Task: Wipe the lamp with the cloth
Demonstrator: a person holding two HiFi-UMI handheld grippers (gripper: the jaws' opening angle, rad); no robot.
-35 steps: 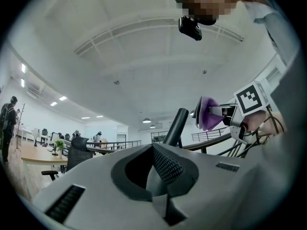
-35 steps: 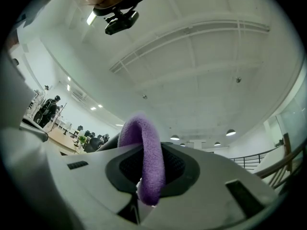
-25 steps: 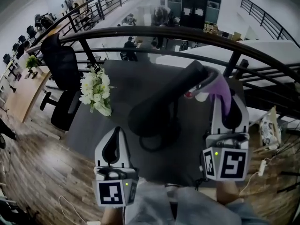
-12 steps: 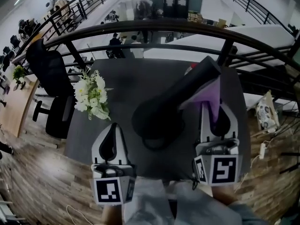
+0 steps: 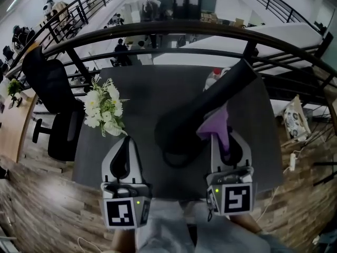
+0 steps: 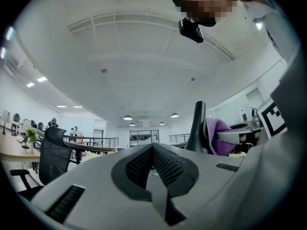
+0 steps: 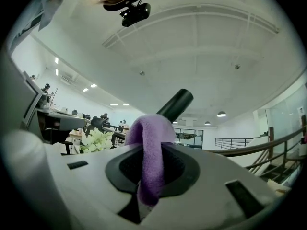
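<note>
Our right gripper [image 5: 227, 141] clamps the fuzzy purple cloth [image 5: 215, 126] beside the matte black tubular lamp [image 5: 210, 105]; white flowers [image 5: 103, 108] at its ten o'clock; our left gripper [image 5: 124, 144] sits pinched together, empty.

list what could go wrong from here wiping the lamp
The lamp leans and the left claw is shut, away from it; pressure from the right claw might tip or slide it.
Only a fold of the cloth is pinched, so dragging may pull it free.
The flowers stand close to the lamp's base and could get knocked.
</note>
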